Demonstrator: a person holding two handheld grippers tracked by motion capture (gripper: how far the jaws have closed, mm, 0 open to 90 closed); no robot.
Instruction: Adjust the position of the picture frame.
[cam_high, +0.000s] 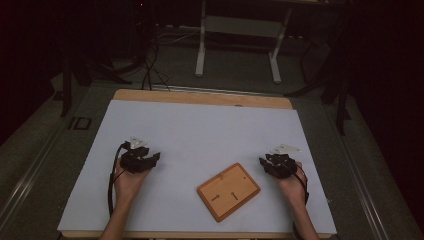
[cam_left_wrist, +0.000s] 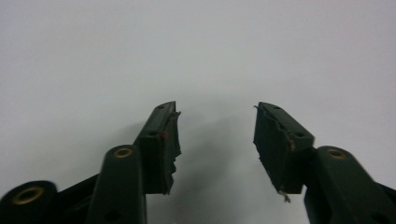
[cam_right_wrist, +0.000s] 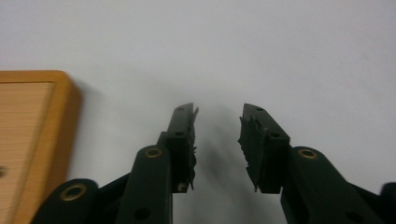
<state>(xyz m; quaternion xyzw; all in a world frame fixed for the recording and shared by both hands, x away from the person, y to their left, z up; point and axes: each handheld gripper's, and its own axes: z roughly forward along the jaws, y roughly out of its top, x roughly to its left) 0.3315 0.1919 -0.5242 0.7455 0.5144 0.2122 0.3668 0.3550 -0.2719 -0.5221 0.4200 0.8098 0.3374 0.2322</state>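
— White sheeting is spread over the table (cam_high: 200, 130); has anything been picked up?
— Nothing yet. Both the left gripper (cam_left_wrist: 217, 140) and right gripper (cam_right_wrist: 217, 140) are held open, empty (jaws parted) — the wooden board (cam_high: 228, 191) lies untouched, at the right gripper's eight o'clock.
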